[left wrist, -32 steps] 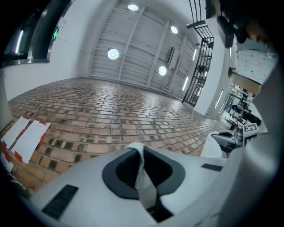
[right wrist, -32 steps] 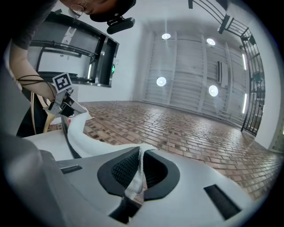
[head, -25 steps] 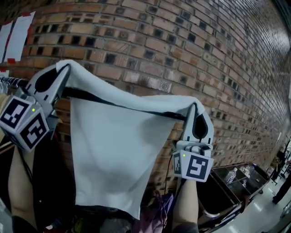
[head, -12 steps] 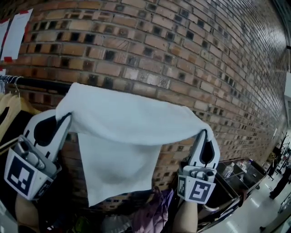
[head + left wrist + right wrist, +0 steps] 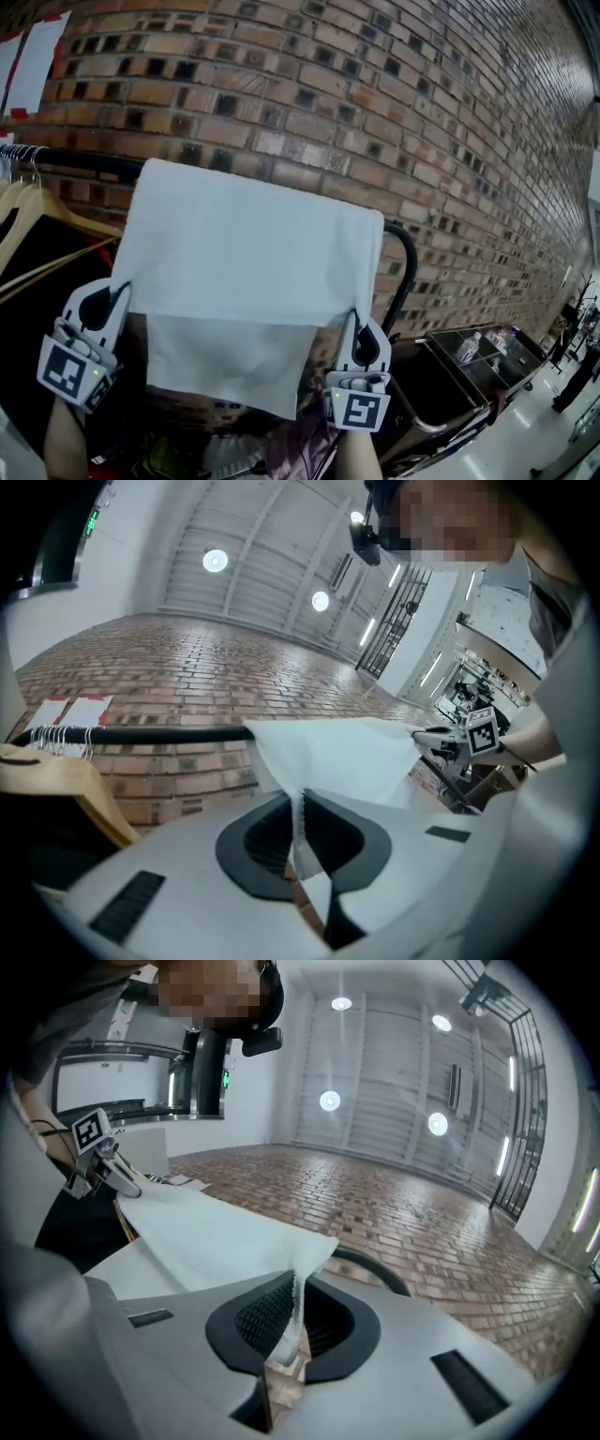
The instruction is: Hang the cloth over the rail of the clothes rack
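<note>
1. Head view: the cloth (image 5: 248,248) lies draped over the rail (image 5: 84,161). The left claw (image 5: 118,291) grasps the near flap's lower left corner and the right claw (image 5: 357,321) its lower right corner. The far flap hangs lower, showing beneath and between the claws. Wooden hangers (image 5: 37,220) hang on the rail above and outboard of the left claw.
2. Left gripper view: the jaws are clenched on a thin fold of cloth, which runs up and ahead from the claw to the rail.
3. Right gripper view: the jaws are likewise clenched on the cloth corner, with the rail's curved end just beyond the claw.
4. Assessment: the draping step appears nearly complete. The next move calls for releasing both corners together and drawing the claws clear without dragging the cloth off.
5. Change: a second ago both claws held the cloth stretched high, level with the rail. They now sit well lower, and the cloth rests on the rail.
</note>
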`<state>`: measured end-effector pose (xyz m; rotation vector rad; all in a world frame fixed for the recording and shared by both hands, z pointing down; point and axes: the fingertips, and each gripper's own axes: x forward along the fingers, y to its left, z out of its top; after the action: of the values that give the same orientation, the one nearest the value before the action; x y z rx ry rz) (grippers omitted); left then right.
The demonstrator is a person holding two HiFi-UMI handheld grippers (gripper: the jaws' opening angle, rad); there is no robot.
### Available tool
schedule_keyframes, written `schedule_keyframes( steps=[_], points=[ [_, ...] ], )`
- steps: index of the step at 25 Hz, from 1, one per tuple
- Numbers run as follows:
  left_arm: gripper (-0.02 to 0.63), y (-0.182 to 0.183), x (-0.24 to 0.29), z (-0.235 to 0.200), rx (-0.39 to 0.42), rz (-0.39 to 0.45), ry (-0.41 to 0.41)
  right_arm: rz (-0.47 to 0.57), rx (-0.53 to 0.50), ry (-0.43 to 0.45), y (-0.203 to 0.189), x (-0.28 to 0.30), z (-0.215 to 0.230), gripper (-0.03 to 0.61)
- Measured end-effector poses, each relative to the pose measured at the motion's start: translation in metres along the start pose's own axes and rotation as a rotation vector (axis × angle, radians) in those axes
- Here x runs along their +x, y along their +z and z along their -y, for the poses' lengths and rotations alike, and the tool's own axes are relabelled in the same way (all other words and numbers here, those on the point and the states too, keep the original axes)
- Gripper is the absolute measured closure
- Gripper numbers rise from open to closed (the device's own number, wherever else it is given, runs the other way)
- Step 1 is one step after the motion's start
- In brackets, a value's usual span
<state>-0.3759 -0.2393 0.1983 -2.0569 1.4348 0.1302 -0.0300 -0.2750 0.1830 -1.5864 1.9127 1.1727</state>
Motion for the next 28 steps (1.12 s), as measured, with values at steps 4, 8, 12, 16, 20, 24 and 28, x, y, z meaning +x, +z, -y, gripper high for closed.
schedule_keyframes(
  steps=[4, 8, 12, 16, 20, 24, 28],
  points=[
    [0.584, -0.033, -0.002, 0.004, -0.018, -0.060, 0.040, -0.013, 0.088, 0.085, -0.021, -0.011, -0.013, 0.555],
    [0.583, -0.060, -0.008, 0.012, -0.039, -0.113, 0.060, -0.063, 0.272, 0.155, -0.045, -0.026, -0.019, 0.555],
    [0.583, -0.089, -0.022, 0.016, 0.004, -0.172, 0.093, -0.116, 0.232, 0.226, -0.060, -0.041, -0.041, 0.555],
    [0.583, -0.117, -0.038, 0.021, -0.028, -0.233, 0.109, -0.160, 0.225, 0.250, -0.068, -0.055, -0.058, 0.555],
    [0.581, -0.136, -0.052, 0.030, -0.046, -0.263, 0.120, -0.171, 0.259, 0.227, -0.078, -0.073, -0.067, 0.555],
    [0.581, -0.152, -0.059, 0.040, -0.096, -0.269, 0.130, -0.174, 0.301, 0.197, -0.091, -0.090, -0.070, 0.555],
    [0.581, -0.160, -0.066, 0.043, -0.132, -0.262, 0.137, -0.181, 0.309, 0.209, -0.100, -0.100, -0.078, 0.555]
  ],
)
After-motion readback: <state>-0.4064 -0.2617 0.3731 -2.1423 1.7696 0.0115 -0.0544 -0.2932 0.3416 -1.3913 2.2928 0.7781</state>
